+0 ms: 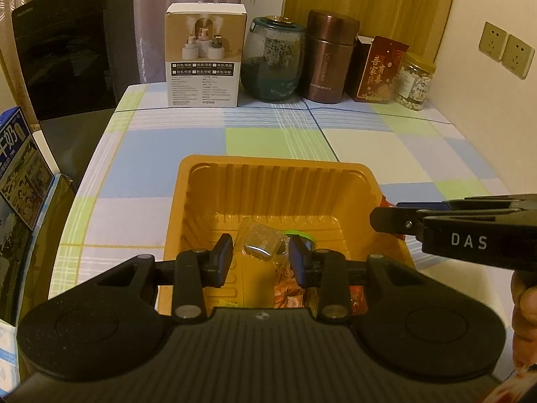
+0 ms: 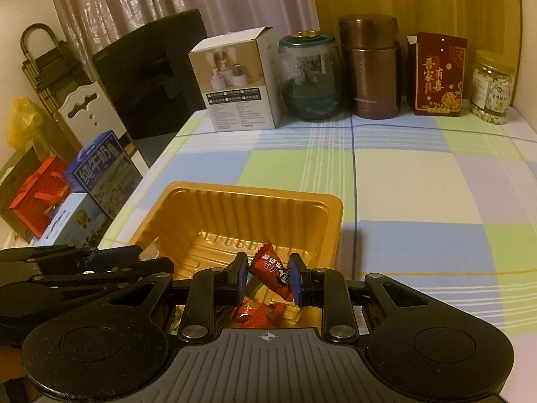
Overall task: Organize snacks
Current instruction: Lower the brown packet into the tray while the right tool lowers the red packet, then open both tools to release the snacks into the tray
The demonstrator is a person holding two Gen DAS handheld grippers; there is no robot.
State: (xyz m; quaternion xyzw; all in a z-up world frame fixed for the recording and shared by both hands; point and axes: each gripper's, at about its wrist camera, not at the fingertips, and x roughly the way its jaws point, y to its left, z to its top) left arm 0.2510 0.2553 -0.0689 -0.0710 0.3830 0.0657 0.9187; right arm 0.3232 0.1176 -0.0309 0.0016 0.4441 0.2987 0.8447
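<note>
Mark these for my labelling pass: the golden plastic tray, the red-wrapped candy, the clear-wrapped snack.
golden plastic tray (image 2: 235, 198), right wrist view, far rim.
red-wrapped candy (image 2: 272, 270), right wrist view, wrapper middle, between the pads.
clear-wrapped snack (image 1: 260, 243), left wrist view, wrapper middle.

Deep yellow plastic tray (image 2: 303, 215) with ribbed walls, sitting flat on the checked cloth, open side up. Small red candy in a shiny wrapper with white writing (image 2: 270, 270), tilted, pinched between two blue pads above the tray's near part. Clear crinkly packet with a silvery lump inside (image 1: 260, 245), also squeezed between two pads, above the tray floor. More red and orange wrapped sweets (image 1: 285, 297) lying at the tray's near end.
</note>
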